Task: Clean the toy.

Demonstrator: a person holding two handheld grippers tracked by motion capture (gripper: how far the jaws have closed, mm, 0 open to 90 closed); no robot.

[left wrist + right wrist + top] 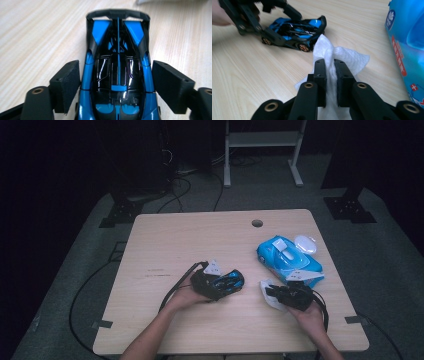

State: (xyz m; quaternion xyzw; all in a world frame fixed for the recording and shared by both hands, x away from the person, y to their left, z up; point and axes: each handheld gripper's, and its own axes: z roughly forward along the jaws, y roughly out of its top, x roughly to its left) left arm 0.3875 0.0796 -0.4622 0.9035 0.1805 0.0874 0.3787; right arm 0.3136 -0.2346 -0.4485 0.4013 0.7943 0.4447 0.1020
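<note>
High view: the left tongs (227, 283) straddle a blue-and-black toy car (231, 281) near the middle of the worktop (165, 245); the right tongs (272, 292) hold a white wipe (266, 296) just right of the car, with a blue wipes pack (287, 257) behind.

Left gripper view: jaws stand on either side of the car (117, 72), the pads (67, 82) close to its flanks; contact cannot be told. The car's long axis runs along the tongs.

Right gripper view: jaws clenched on the wipe (337, 57). The car (294, 30) lies ahead and to the left, near the wipe's tip but apart, its spoiler end toward the wipe.

Judgement: wiping the car is likely in hand; the right hand must carry the wipe leftward.
</note>
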